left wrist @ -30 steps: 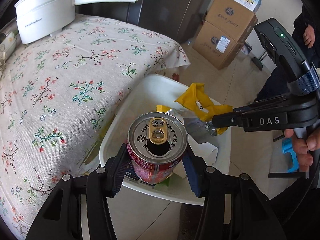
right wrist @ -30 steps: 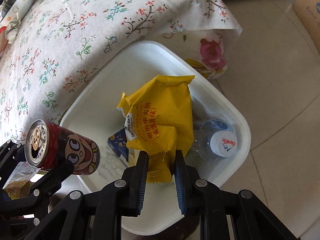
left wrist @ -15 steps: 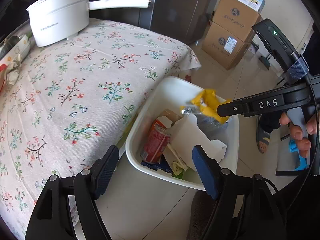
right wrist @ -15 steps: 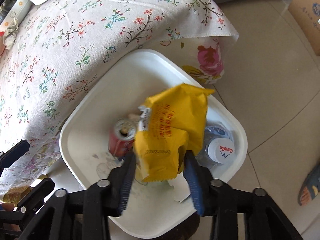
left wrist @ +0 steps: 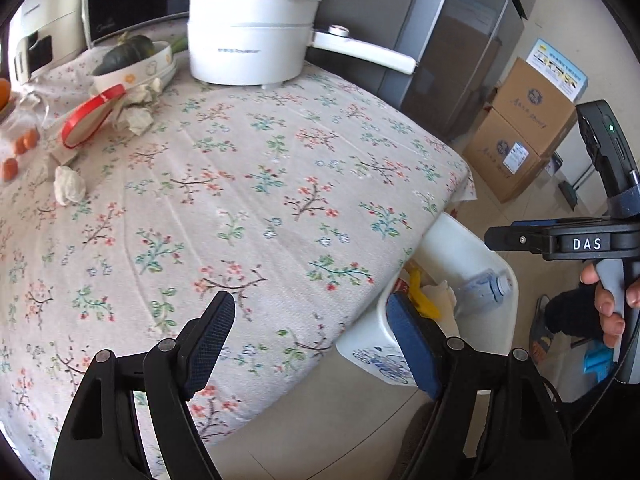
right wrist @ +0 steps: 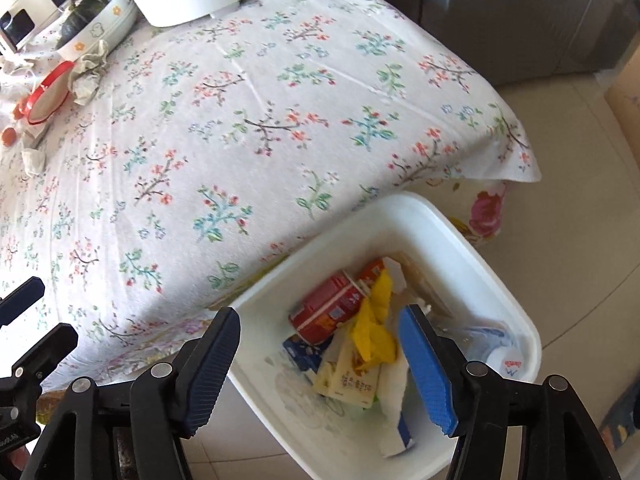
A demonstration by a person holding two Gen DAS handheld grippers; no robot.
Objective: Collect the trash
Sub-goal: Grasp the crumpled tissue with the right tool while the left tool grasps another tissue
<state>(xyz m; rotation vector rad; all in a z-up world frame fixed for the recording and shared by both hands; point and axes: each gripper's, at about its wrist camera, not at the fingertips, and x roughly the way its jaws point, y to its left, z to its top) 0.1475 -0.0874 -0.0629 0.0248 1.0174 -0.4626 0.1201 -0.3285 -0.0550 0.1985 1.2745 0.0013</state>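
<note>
A white bin (right wrist: 496, 280) stands on the floor at the table's near corner; it also shows in the left wrist view (left wrist: 472, 240). In it lie a red can (right wrist: 328, 308), a yellow wrapper (right wrist: 372, 328), a plastic bottle (right wrist: 500, 356) and paper. My right gripper (right wrist: 320, 364) is open and empty above the bin. My left gripper (left wrist: 312, 344) is open and empty over the table's front edge. Crumpled tissues (left wrist: 70, 186) (left wrist: 138, 120) lie on the floral tablecloth (left wrist: 260, 184) at the far left.
A white electric pot (left wrist: 252, 36) with a long handle stands at the back. A bowl with a squash (left wrist: 132, 60), a red-rimmed lid (left wrist: 92, 116) and small orange fruits (left wrist: 10, 168) sit at the left. Cardboard boxes (left wrist: 520, 128) stand on the floor to the right.
The left gripper opened and dropped the red can into the bin; the right gripper opened and dropped the yellow wrapper there. Both grippers then swung up toward the table.
</note>
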